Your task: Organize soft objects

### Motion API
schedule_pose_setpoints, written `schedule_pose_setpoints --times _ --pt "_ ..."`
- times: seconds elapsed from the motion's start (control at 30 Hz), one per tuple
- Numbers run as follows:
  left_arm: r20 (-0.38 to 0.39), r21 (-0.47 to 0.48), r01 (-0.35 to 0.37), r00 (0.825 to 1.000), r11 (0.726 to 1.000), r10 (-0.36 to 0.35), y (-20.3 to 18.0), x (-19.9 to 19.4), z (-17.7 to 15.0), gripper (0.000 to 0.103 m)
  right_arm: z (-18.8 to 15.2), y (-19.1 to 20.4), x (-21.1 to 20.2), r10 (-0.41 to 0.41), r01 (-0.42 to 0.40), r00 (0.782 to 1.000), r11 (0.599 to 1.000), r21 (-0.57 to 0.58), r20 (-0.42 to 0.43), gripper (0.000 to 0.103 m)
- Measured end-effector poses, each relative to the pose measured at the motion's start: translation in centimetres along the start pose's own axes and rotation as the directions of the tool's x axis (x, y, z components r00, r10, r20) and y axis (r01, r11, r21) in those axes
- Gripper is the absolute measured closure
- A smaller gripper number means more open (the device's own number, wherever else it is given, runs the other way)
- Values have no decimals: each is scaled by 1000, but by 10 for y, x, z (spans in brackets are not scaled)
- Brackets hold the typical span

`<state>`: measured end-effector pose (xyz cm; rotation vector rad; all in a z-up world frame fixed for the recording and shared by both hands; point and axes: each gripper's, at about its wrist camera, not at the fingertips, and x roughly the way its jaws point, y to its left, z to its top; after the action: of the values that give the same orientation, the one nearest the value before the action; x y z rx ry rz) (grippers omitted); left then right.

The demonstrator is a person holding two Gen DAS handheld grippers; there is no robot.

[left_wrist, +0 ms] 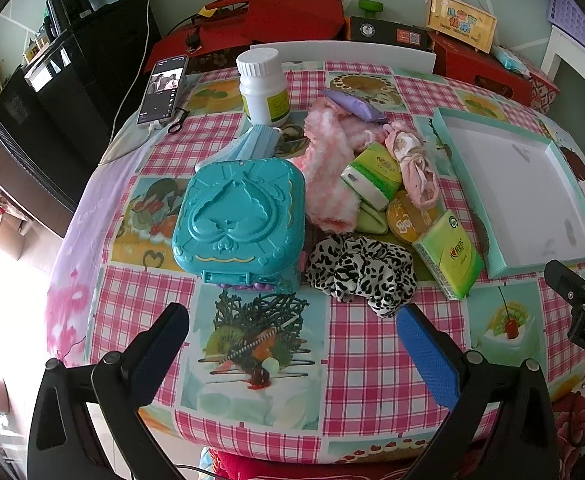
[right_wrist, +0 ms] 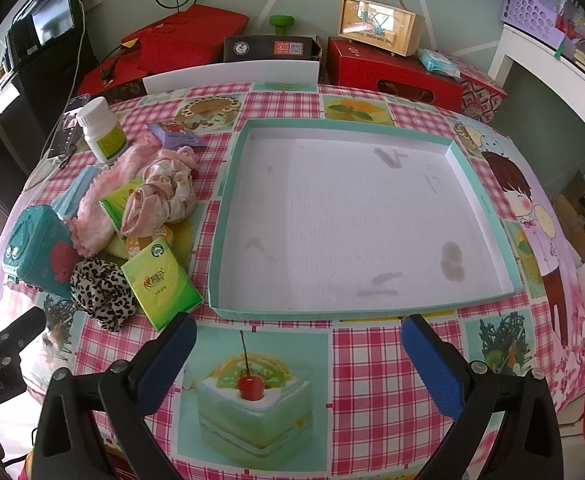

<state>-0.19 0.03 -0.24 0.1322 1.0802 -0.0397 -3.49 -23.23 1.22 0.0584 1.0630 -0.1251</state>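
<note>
Checked pink oilcloth printed with cakes covers the table (right_wrist: 372, 360), cluttered at the back with red boxes. Largest on it is the shallow teal-rimmed tray (right_wrist: 488, 216), bare inside. Left of it a heap of soft things lies touching: a pink fluffy cloth (left_wrist: 328, 184), a leopard-print scrunchie (left_wrist: 362, 270), a pale floral scrunchie (right_wrist: 164, 196) and green tissue packs (left_wrist: 448, 256), against a hard teal case (left_wrist: 240, 216). These look light and limp; the scrunchie should pinch best across its bunched ring, the packs across their short sides. Both the left gripper (left_wrist: 292, 344) and right gripper (right_wrist: 298, 356) hover spread wide, holding nothing. Only the left view shows the phone (left_wrist: 162, 90); only the right shows the tray's whole floor.
</note>
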Motion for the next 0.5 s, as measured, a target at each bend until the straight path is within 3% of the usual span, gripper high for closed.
schedule_pose_setpoints --times 0.5 --pt "1 1 2 1000 1000 -2 -1 -1 1 0 0 0 0 0 0 1000 1000 1 -1 0"
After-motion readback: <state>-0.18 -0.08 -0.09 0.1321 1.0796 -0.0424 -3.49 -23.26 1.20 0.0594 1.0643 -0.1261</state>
